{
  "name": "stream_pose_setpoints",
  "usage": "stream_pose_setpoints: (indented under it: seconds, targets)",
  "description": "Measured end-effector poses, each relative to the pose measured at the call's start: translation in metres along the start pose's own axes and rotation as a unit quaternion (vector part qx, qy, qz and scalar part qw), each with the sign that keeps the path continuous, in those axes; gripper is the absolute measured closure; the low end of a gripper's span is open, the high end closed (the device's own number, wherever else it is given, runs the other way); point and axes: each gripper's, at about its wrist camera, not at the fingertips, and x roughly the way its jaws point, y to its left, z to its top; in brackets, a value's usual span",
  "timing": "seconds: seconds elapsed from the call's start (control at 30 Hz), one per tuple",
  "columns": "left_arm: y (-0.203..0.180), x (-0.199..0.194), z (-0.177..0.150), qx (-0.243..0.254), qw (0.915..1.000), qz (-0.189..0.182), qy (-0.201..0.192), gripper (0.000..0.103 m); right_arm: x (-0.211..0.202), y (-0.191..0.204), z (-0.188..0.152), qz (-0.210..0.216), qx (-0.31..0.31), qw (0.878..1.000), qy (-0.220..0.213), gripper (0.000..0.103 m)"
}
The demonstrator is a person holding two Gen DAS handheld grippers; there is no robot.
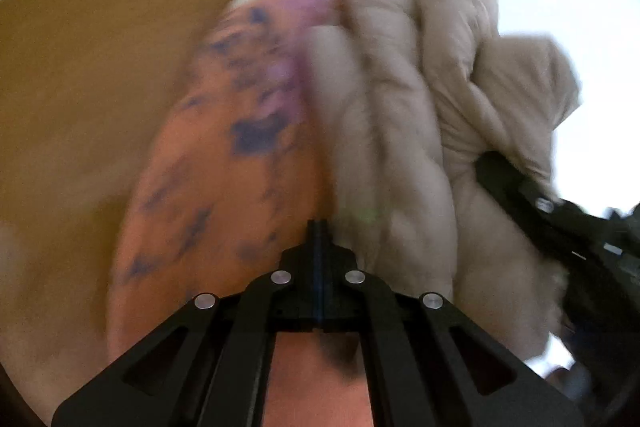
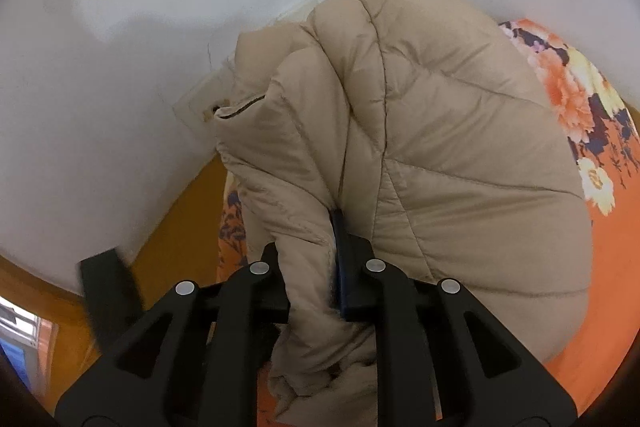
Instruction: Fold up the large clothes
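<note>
A beige quilted puffer jacket (image 2: 420, 131) is bunched up on an orange floral bedsheet (image 2: 600, 267). My right gripper (image 2: 320, 247) is shut on a fold of the jacket's edge, with fabric bulging out between the fingers. In the blurred left wrist view the jacket (image 1: 400, 107) lies crumpled to the right. My left gripper (image 1: 318, 227) is shut with its fingertips together over the sheet (image 1: 208, 187), next to the jacket, holding nothing that shows. The right gripper (image 1: 500, 171) also shows there, clamped on the jacket.
A white wall (image 2: 140, 47) rises behind the bed. A mustard-brown bed frame or headboard (image 1: 88, 75) runs along the left. A dark object (image 2: 108, 291) stands at the lower left of the right wrist view.
</note>
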Motion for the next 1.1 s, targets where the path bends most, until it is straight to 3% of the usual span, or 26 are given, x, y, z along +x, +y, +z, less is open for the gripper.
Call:
stream_pose_setpoints:
  seconds: [0.1, 0.17, 0.2, 0.23, 0.3, 0.33, 0.47, 0.57, 0.7, 0.77, 0.8, 0.87, 0.9, 0.93, 0.97, 1.03, 1.1]
  targets:
    - [0.005, -0.042, -0.009, -0.007, 0.9997, -0.021, -0.006, 0.103, 0.008, 0.007, -0.002, -0.01, -0.032, 0.999, 0.004, 0.086]
    - [0.002, -0.062, -0.01, -0.003, 0.9995, -0.026, -0.019, 0.103, 0.014, 0.014, -0.003, -0.017, -0.057, 0.998, 0.005, 0.079]
    - [-0.003, -0.074, -0.011, 0.001, 0.9993, -0.028, -0.025, 0.103, 0.014, 0.021, -0.003, -0.022, -0.076, 0.997, 0.007, 0.07]
    - [-0.006, -0.082, -0.005, 0.008, 0.9991, -0.028, -0.03, 0.103, 0.011, 0.028, -0.004, -0.02, -0.093, 0.995, 0.006, 0.049]
    - [-0.025, -0.098, -0.007, 0.032, 0.9982, -0.02, -0.046, 0.103, -0.007, 0.045, -0.007, 0.037, -0.122, 0.992, -0.011, 0.028]
    - [-0.022, -0.105, -0.003, 0.037, 0.9976, -0.015, -0.057, 0.103, -0.017, 0.046, -0.007, 0.039, -0.119, 0.992, -0.021, 0.029]
    - [-0.041, -0.131, 0.014, 0.042, 0.9941, -0.042, -0.091, 0.103, -0.044, 0.022, 0.008, 0.123, -0.05, 0.991, -0.011, 0.029]
    - [-0.063, -0.143, 0.02, 0.065, 0.9911, -0.039, -0.11, 0.098, -0.075, -0.015, 0.024, 0.185, 0.008, 0.982, -0.023, 0.029]
    - [-0.126, -0.123, 0.029, 0.132, 0.984, -0.015, -0.119, 0.09, -0.116, -0.069, 0.035, 0.198, 0.056, 0.976, -0.07, 0.029]
    - [-0.163, -0.108, 0.034, 0.17, 0.9784, -0.012, -0.117, 0.087, -0.127, -0.094, 0.04, 0.185, 0.065, 0.977, -0.089, 0.029]
    - [-0.176, -0.101, 0.036, 0.185, 0.9758, -0.01, -0.116, 0.082, -0.127, -0.111, 0.043, 0.175, 0.069, 0.977, -0.096, 0.033]
    - [-0.213, -0.07, 0.042, 0.23, 0.9664, 0.012, -0.114, 0.078, -0.118, -0.143, 0.054, 0.154, 0.094, 0.979, -0.093, 0.064]
    - [-0.227, -0.054, 0.047, 0.247, 0.9625, 0.028, -0.109, 0.078, -0.111, -0.157, 0.057, 0.149, 0.109, 0.978, -0.092, 0.089]
    - [-0.239, -0.032, 0.051, 0.264, 0.958, 0.046, -0.102, 0.078, -0.102, -0.171, 0.064, 0.147, 0.118, 0.978, -0.092, 0.102]
    - [-0.248, -0.011, 0.055, 0.285, 0.951, 0.065, -0.102, 0.079, -0.09, -0.181, 0.073, 0.139, 0.118, 0.979, -0.094, 0.102]
    - [-0.251, 0.006, 0.055, 0.31, 0.9382, 0.091, -0.123, 0.096, -0.075, -0.183, 0.081, 0.13, 0.104, 0.981, -0.103, 0.102]
    - [-0.241, 0.017, 0.063, 0.299, 0.9393, 0.111, -0.127, 0.101, -0.052, -0.174, 0.09, 0.136, 0.091, 0.982, -0.096, 0.102]
